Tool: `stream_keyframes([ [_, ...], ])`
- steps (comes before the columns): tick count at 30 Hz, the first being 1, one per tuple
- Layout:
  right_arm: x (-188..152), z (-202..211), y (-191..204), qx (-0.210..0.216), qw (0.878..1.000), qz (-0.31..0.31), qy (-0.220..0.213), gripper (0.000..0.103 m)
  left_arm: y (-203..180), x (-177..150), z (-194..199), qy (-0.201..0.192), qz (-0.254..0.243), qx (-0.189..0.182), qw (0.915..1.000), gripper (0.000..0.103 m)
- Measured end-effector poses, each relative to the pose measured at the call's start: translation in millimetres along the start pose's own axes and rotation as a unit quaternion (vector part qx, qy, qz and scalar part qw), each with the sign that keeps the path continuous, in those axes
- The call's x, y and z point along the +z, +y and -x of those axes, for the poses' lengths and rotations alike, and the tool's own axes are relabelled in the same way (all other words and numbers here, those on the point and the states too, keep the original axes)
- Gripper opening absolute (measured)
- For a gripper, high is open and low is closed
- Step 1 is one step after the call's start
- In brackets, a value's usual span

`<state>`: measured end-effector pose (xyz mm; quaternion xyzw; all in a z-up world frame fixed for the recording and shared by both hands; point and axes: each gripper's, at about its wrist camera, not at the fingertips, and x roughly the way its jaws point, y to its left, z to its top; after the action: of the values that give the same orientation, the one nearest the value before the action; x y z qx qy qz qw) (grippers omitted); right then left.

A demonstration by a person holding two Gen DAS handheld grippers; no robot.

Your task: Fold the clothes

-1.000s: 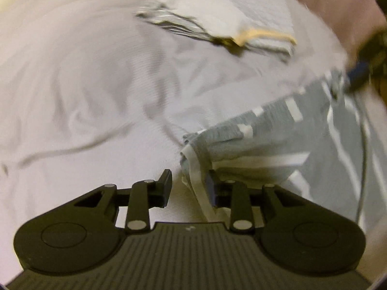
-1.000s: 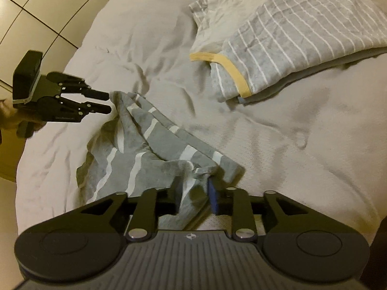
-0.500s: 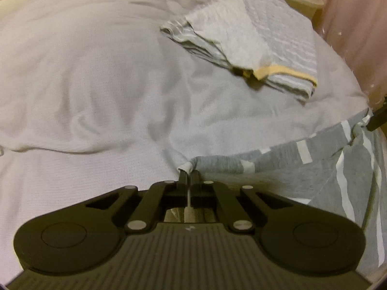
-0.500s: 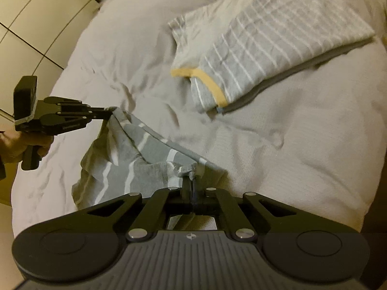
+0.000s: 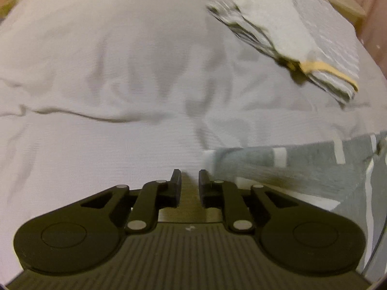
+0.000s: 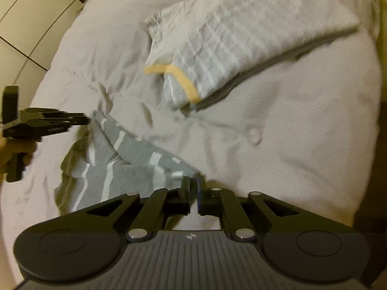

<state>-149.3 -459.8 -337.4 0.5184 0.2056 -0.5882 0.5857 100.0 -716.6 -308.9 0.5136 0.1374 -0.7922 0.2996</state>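
Item: dark grey garment with white stripes [image 6: 130, 159], lying rumpled on the bed [image 6: 290, 145] near its front edge, one border stretched between the two claws.

Left claw [image 5: 189, 181]: released; a clear gap shows between its jaws and nothing lies in it. The garment's corner sits just beside its right jaw, on the bed.

Right claw [image 6: 192, 188]: jaws nearly together at the garment's other corner. Blur hides whether cloth is pinched, so I cannot tell.

Also on the bed: folded light grey striped shirt with a yellow neckband [image 6: 217, 55], well apart from the work, farther back.

Risks, as judged:
- With the left corner free, any pull from the right drags the cloth one-sided and bunches it, so the fold comes out skewed.
- If the right grip is only on the hem's edge, the soft knit may slip out mid-lift.
- The garment lies close to the bed's edge; a loose end could slide off.
- A wide sweep could disturb the folded shirt.
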Motion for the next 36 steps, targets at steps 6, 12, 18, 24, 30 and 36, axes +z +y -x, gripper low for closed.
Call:
stream_keyframes([
  [6,-3,7,47,0.034,0.993,0.113,-0.009,0.01,-29,-13,34,-0.036,-0.023,-0.06,0.9973,0.012],
  [12,0,-22,82,0.051,0.983,0.179,0.003,0.025,-80,-29,20,-0.037,-0.145,-0.072,0.9862,0.022],
  [18,8,-34,83,0.066,0.964,0.253,0.04,0.034,-79,-25,12,-0.048,-0.281,-0.066,0.9563,0.031],
  [24,10,-42,78,0.072,0.947,0.303,0.084,0.034,-71,-6,-6,0.007,-0.405,-0.123,0.9061,0.031],
  [30,9,-40,73,0.061,0.947,0.306,0.082,0.034,-76,8,-23,0.059,-0.47,-0.15,0.8679,0.005],
  [36,11,-38,74,0.055,0.945,0.315,0.067,0.034,-58,15,3,0.023,-0.428,-0.143,0.8922,0.0],
])
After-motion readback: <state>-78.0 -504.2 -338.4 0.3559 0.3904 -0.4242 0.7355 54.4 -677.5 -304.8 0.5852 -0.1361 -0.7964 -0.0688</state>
